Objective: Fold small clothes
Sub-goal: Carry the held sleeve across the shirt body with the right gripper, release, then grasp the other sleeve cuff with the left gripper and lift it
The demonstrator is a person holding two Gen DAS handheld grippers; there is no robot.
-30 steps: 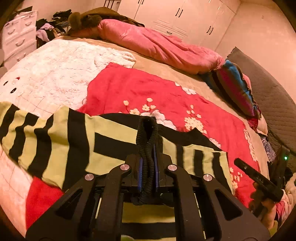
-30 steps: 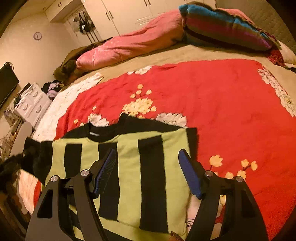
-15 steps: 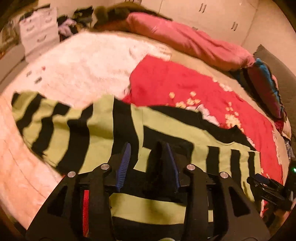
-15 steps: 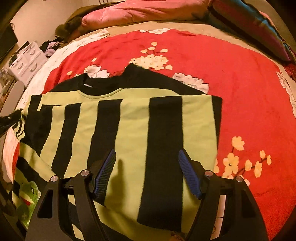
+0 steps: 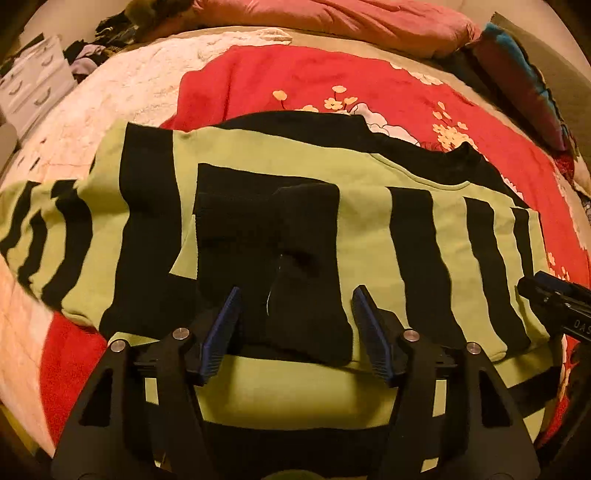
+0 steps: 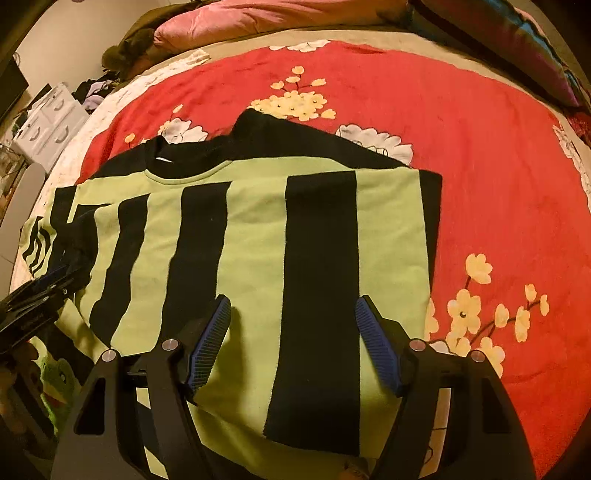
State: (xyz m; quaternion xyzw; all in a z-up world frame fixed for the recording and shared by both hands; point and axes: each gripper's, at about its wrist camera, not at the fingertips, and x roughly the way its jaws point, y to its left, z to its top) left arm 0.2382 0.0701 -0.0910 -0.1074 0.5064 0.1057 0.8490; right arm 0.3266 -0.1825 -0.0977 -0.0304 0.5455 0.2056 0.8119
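Now | left hand-held gripper [image 5: 295, 317] opening, cuff [image 5: 306, 266] between pads | right hand-held gripper [image 6: 293, 332] open, empty

Left gripper [image 5: 295, 325] opening, right gripper [image 6: 293, 339] – fingers apart

Open red floral blanket [image 6: 480, 155] is lying clear beyond and right of the green-and-black striped sweater [image 6: 258, 258], while the rolled pink duvet [image 5: 332, 22] and striped pillow [image 6: 517, 48] are walling off the far edge.
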